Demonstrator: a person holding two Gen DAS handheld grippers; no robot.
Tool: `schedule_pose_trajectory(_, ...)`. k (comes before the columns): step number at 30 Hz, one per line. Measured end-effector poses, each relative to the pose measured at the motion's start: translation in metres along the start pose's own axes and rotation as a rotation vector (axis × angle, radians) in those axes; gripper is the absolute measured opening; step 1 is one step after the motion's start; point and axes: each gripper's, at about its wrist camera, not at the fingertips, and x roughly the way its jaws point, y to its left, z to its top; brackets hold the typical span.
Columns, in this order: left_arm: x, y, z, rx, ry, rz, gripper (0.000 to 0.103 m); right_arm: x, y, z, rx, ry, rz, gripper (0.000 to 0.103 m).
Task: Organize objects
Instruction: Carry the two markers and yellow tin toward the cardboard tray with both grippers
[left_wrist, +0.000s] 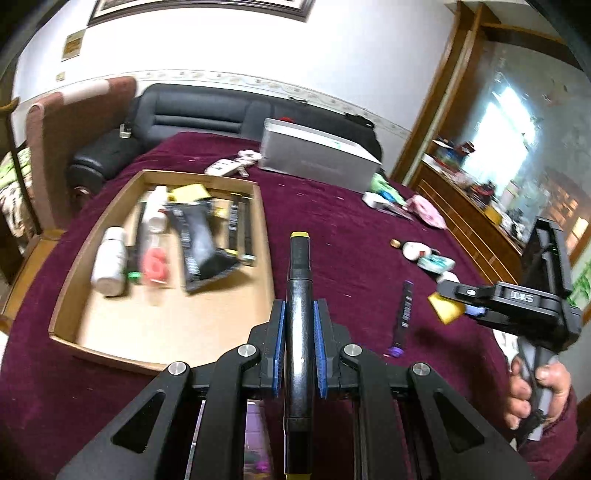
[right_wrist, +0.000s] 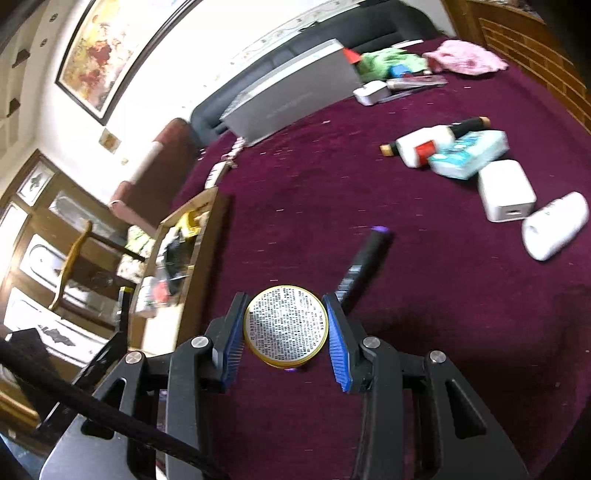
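My left tongs clamp a black marker; my right tongs grip a gold tin, its fine print unreadable.

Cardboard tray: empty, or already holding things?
Holding things. The tray contains a white bottle, a black pouch and several smaller items at its far end; the near half shows bare cardboard.

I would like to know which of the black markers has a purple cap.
The black marker lying loose on the maroon cloth; the marker in the left gripper has yellow ends.
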Motion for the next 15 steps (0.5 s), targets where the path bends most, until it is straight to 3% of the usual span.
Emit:
schedule_pose_trajectory(7,-0.004,0.046,0.01,-0.046,-0.022,0.083,0.012,0.021,0.055,0.007,-0.074,0.043,0.074,0.038)
schedule_pose_trajectory(15,0.016,0.093,0.015,-0.1,0.019,0.137,0.012,0.074,0.122,0.002,-0.164,0.153,0.141,0.039)
